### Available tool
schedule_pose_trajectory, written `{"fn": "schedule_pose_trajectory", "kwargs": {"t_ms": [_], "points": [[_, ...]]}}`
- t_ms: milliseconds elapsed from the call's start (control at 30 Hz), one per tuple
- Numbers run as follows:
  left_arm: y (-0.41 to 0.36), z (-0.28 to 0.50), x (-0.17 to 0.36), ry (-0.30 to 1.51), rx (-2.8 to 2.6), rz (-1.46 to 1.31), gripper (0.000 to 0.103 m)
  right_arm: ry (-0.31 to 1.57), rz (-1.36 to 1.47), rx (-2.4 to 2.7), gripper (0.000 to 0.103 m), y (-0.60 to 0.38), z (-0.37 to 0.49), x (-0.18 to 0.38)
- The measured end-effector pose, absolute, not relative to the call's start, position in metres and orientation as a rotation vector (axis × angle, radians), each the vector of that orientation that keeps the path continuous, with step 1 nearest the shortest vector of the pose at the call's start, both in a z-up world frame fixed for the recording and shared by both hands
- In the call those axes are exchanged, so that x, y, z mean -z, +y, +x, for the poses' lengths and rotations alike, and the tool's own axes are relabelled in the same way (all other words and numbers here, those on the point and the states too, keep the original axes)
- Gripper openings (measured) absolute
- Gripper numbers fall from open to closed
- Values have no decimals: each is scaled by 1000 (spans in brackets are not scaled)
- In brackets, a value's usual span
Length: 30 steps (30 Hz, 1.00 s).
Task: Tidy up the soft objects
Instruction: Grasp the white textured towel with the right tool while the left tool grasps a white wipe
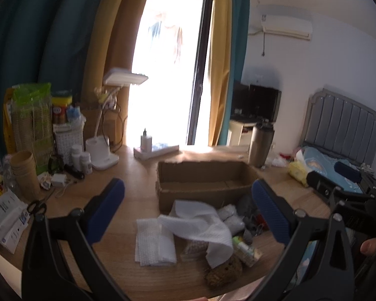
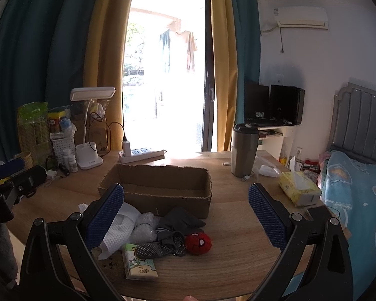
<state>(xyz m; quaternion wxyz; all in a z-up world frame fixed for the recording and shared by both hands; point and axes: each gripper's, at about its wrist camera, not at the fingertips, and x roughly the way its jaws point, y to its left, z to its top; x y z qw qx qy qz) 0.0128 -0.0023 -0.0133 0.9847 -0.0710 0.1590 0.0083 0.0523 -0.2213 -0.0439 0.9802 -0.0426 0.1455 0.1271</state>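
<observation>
Your left gripper (image 1: pixel 188 209) and right gripper (image 2: pixel 186 214) both gape wide, empty. Near the table's (image 2: pixel 238 238) front edge lie a white towel (image 1: pixel 200 225), grey socks (image 2: pixel 180 222), a red Spider-Man plush (image 2: pixel 198 242) and a tissue pack (image 2: pixel 139 263), print illegible, perhaps Chinese.

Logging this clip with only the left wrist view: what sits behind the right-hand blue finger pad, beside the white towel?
Observer: A red round plush with a spider-mask face, on the wooden table, apart from the brown cardboard box.
Operator: Is the right gripper holding anything?
Observer: No. The right gripper is open, with nothing between its pads.
Operator: And the grey thing there?
Observer: A grey sock with a dotted sole, lying against the plush.
</observation>
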Motion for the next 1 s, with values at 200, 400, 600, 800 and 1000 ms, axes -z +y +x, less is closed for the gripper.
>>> {"fn": "schedule_pose_trajectory", "kwargs": {"t_ms": [200,400,600,800,1000], "points": [[8,32,42,421,-38,-164,103,376,-91,-266,101,-218,73,66],[19,46,66,500,-58,-174,103,437,-110,-322,101,-202,87,83],[37,56,92,582,-86,-197,102,518,-160,-414,100,-164,100,103],[49,64,112,634,-84,-216,102,609,-207,-503,83,-128,117,117],[60,73,129,685,-69,-230,102,665,-239,-560,73,-102,129,129]]}}
